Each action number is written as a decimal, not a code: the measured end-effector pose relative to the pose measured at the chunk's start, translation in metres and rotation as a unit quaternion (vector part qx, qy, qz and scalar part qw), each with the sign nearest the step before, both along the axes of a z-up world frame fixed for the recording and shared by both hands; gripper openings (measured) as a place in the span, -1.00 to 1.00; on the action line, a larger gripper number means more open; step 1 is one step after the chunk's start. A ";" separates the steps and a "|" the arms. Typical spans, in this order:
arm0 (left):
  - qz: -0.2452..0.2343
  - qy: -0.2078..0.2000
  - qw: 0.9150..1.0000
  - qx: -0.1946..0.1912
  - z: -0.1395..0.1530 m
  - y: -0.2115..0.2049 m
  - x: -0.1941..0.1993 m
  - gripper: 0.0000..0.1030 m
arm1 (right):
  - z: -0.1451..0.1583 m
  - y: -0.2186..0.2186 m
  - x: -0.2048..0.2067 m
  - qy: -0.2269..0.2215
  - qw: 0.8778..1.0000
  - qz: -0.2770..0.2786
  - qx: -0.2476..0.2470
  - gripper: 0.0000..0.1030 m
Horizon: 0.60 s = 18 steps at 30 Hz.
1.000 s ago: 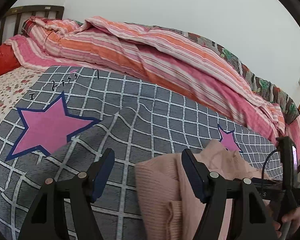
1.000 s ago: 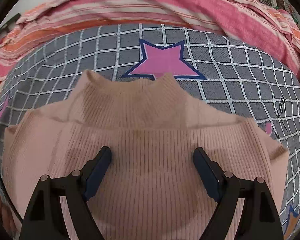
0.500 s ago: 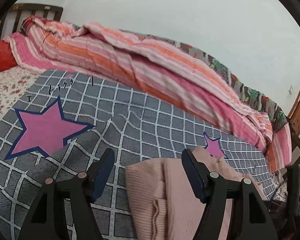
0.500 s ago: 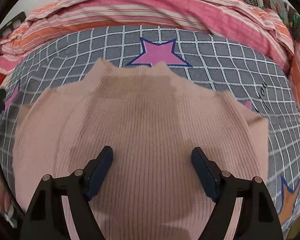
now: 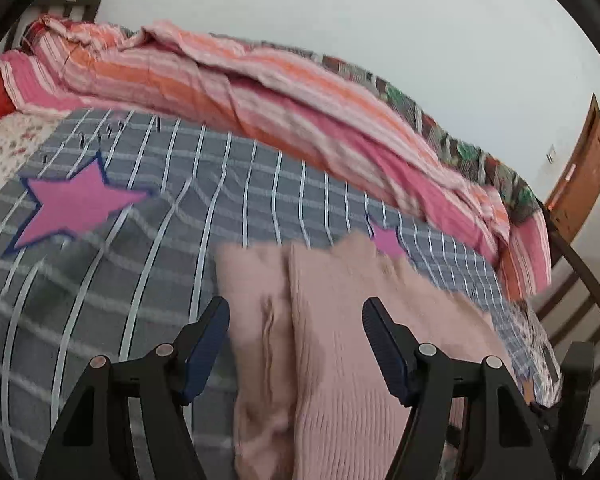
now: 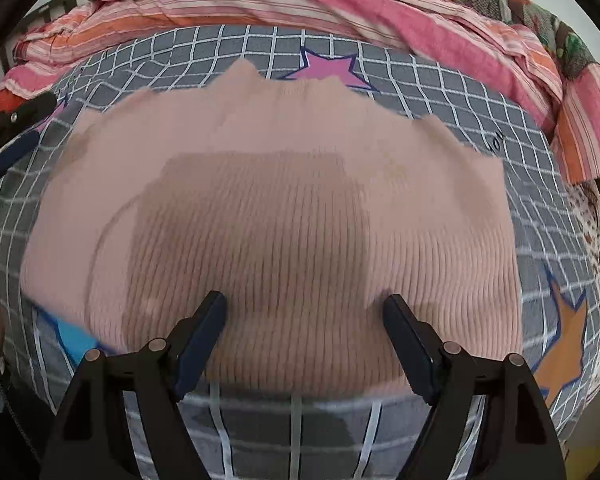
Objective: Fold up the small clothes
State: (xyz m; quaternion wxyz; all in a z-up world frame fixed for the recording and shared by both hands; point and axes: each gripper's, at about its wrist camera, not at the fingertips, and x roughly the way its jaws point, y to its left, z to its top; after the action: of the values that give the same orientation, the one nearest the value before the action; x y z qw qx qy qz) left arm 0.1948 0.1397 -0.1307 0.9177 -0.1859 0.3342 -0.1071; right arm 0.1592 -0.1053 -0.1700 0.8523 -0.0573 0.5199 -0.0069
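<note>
I am looking down both claws at a bed covered by a grey blanket with a white grid and star patches. A pink ribbed sweater lies flat on that blanket, filling most of the right wrist view. Its near hem runs just beyond my right claw, whose two dark fingers stand wide apart above the knit with nothing pinched between them. The sweater's far edge, with its collar, reaches a pink star and partly covers it. Bare blanket shows along the near edge below the hem, and in a strip on the right that carries an orange star. In the left wrist view my left claw is also open wide, holding nothing; the sweater's folded left edge runs between its fingers, though I cannot tell if they touch it. To the left of that edge lies a broad stretch of free blanket with a large pink star. A bunched pink and orange striped quilt closes off the far side of the bed, against a pale wall. A wooden door stands at the right, and the picture is blurred.
</note>
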 end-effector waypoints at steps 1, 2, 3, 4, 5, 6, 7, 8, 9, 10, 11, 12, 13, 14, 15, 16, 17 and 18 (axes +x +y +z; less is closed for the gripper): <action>0.008 0.006 1.000 0.006 -0.002 0.002 -0.008 0.29 | -0.001 -0.001 -0.007 -0.001 1.000 -0.004 0.006 0.54; 0.011 0.011 1.000 0.009 -0.005 0.004 -0.016 0.28 | 0.000 -0.003 -0.015 -0.004 1.000 -0.009 0.014 0.54; 0.012 0.015 1.000 0.006 -0.007 0.007 -0.025 0.28 | 0.000 -0.004 -0.022 -0.005 1.000 -0.011 0.021 0.54; 0.013 0.019 1.000 0.003 -0.009 0.011 -0.035 0.28 | 0.001 -0.006 -0.031 -0.005 1.000 -0.010 0.028 0.54; 0.015 0.022 1.000 0.000 -0.011 0.014 -0.043 0.28 | 0.003 -0.007 -0.038 -0.006 0.999 -0.010 0.034 0.53; 0.013 0.025 1.000 -0.005 -0.013 0.017 -0.050 0.28 | 0.003 -0.010 -0.043 -0.008 0.999 -0.012 0.043 0.52; 0.008 0.031 0.999 -0.010 -0.015 0.019 -0.058 0.28 | 0.005 -0.014 -0.050 -0.014 0.998 -0.018 0.057 0.51; 0.001 0.040 0.999 -0.015 -0.019 0.020 -0.065 0.28 | 0.006 -0.020 -0.058 -0.021 0.997 -0.027 0.076 0.49; -0.006 0.050 0.999 -0.021 -0.024 0.020 -0.072 0.28 | 0.007 -0.026 -0.063 -0.028 0.995 -0.034 0.091 0.49; -0.010 0.055 0.998 -0.027 -0.029 0.020 -0.078 0.28 | 0.008 -0.032 -0.070 -0.038 0.993 -0.043 0.107 0.49; -0.014 0.061 0.997 -0.039 -0.035 0.019 -0.085 0.28 | 0.008 -0.039 -0.077 -0.048 0.990 -0.050 0.121 0.49; -0.019 0.068 0.996 -0.052 -0.042 0.018 -0.090 0.28 | 0.009 -0.045 -0.084 -0.059 0.989 -0.053 0.129 0.49; -0.025 0.075 0.995 -0.066 -0.048 0.017 -0.093 0.28 | 0.009 -0.049 -0.089 -0.067 0.988 -0.054 0.130 0.49; -0.029 0.078 0.993 -0.078 -0.052 0.016 -0.095 0.28 | 0.009 -0.053 -0.093 -0.073 0.987 -0.055 0.129 0.49; -0.033 0.081 0.992 -0.087 -0.057 0.014 -0.095 0.28 | 0.009 -0.057 -0.096 -0.079 0.987 -0.057 0.126 0.49; -0.035 0.082 0.992 -0.091 -0.058 0.012 -0.095 0.27 | 0.009 -0.062 -0.100 -0.086 0.987 -0.058 0.122 0.49; -0.038 0.086 0.991 -0.095 -0.059 0.009 -0.093 0.27 | 0.010 -0.069 -0.102 -0.095 0.986 -0.062 0.119 0.49; -0.041 0.088 0.990 -0.101 -0.058 0.006 -0.090 0.27 | 0.010 -0.077 -0.104 -0.103 0.985 -0.070 0.118 0.49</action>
State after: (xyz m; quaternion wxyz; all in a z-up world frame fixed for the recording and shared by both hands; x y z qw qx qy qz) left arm 0.1051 0.1460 -0.1890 0.8563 -0.2720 0.4084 -0.1614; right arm 0.0551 -0.1828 -0.1605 0.8997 0.0813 0.4288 -0.0107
